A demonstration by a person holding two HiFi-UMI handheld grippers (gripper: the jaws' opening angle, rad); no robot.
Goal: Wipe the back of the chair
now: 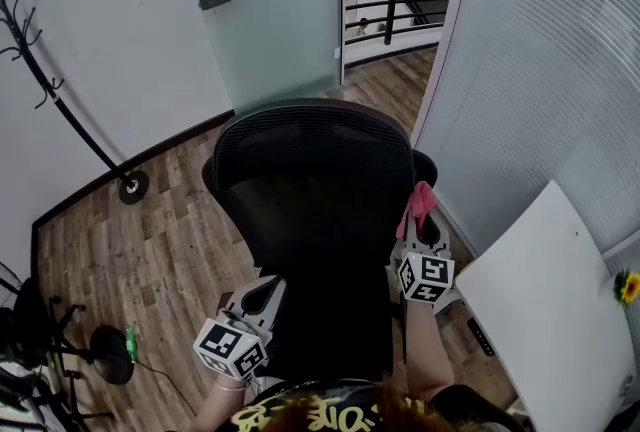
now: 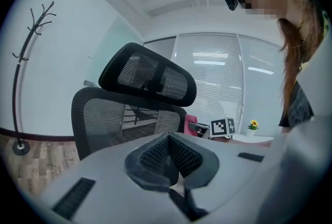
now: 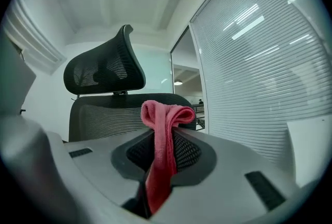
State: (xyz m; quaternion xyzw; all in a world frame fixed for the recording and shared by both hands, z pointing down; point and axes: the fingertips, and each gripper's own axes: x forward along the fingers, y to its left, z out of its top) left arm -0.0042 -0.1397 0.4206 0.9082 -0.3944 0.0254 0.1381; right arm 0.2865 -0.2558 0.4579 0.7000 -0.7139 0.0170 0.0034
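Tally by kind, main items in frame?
Chair: 1
Cloth: 1
Grippers: 2 (left gripper, right gripper)
Coat rack: 1
Table: 1
Flower: 1
Total: 7

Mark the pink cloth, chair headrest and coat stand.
pink cloth [image 3: 162, 150], right gripper view, strip clamped between the jaws
chair headrest [image 2: 148, 75], left gripper view, centre of the mesh
coat stand [image 1: 132, 187], head view, round base
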